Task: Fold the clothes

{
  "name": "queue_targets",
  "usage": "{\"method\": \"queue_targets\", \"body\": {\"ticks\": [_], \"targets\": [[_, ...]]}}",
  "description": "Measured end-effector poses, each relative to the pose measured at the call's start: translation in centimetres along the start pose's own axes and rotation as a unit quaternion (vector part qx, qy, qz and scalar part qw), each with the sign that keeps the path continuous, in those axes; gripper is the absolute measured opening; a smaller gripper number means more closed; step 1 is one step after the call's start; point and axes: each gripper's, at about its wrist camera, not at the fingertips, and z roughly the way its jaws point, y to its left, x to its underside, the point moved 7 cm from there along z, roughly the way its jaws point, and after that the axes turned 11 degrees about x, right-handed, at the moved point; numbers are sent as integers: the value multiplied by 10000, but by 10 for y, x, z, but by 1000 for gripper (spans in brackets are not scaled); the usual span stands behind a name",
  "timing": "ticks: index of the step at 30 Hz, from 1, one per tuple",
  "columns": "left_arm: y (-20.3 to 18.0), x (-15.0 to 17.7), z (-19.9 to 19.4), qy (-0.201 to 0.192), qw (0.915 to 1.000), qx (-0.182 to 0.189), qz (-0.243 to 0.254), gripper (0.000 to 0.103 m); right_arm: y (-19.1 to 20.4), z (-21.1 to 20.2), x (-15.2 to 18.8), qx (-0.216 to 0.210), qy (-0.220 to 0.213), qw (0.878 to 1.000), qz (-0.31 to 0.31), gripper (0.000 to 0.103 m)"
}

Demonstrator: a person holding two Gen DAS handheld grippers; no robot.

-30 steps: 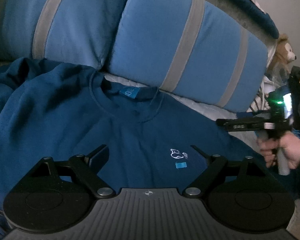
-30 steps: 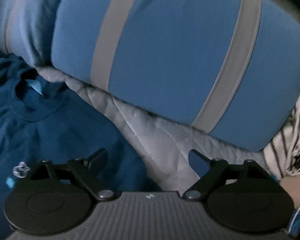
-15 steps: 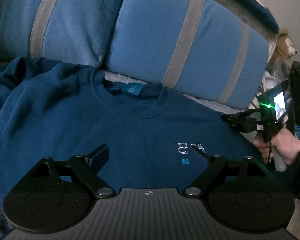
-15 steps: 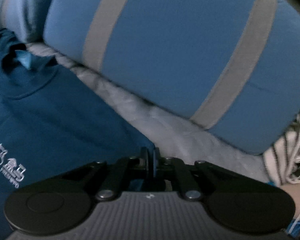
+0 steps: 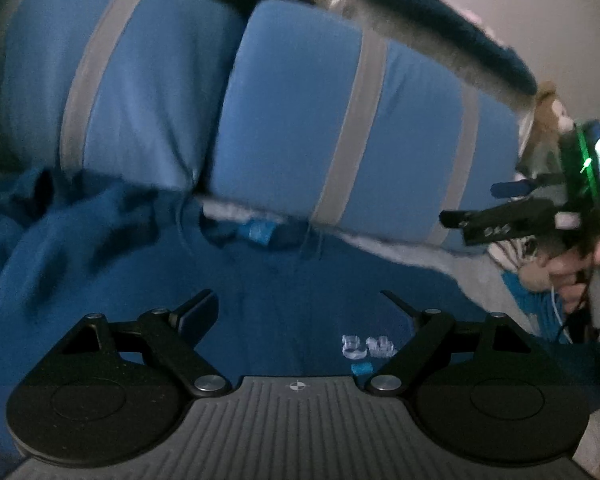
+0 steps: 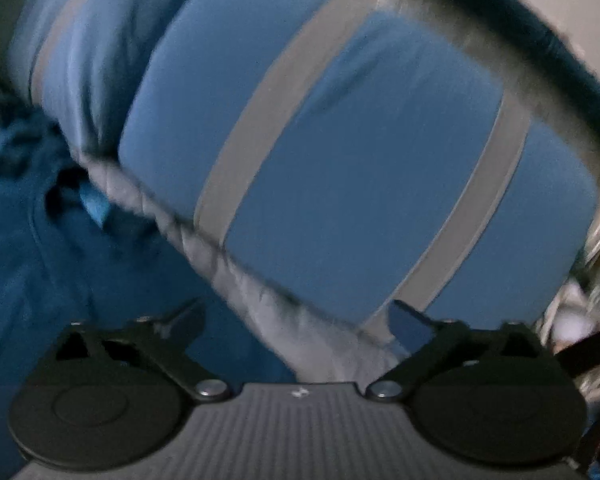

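Observation:
A dark blue sweatshirt (image 5: pixel 284 280) lies front up on the bed, collar with a light blue label (image 5: pixel 256 232) toward the pillows and a small white chest logo (image 5: pixel 366 346). My left gripper (image 5: pixel 296 308) is open and empty, held above the chest of the sweatshirt. My right gripper (image 6: pixel 296 316) is open and empty, above the sweatshirt's right shoulder edge (image 6: pixel 100 280) and the grey quilt (image 6: pixel 300 340). The right gripper also shows at the right of the left wrist view (image 5: pixel 500 224), raised off the bed.
Two blue pillows with grey stripes (image 5: pixel 340 120) lean at the head of the bed, the near one also in the right wrist view (image 6: pixel 360 140). A plush bear (image 5: pixel 548 112) and striped fabric (image 5: pixel 512 252) sit at the far right. Both views are motion-blurred.
My right gripper shut on the sweatshirt's shoulder edge half a second ago, then opened and lifted away. My left gripper tilted up and stayed open. The sweatshirt shifted toward the pillows.

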Motion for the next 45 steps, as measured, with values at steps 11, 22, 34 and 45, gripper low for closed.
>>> {"method": "queue_targets", "body": {"ticks": [11, 22, 34, 45], "targets": [[-13, -100, -97, -696, 9972, -233, 105, 86, -61, -124, -104, -34, -1046, 9921, 692, 103], [-13, -200, -204, -1435, 9871, -482, 520, 86, -104, -224, -173, -551, -1903, 9633, 1812, 103], [74, -185, -192, -1386, 9807, -1309, 429, 86, 22, -154, -100, -1382, -767, 9674, 1980, 103], [197, -112, -141, -923, 9778, -1849, -350, 86, 138, -79, -12, -1198, 189, 9684, 2178, 103]]}}
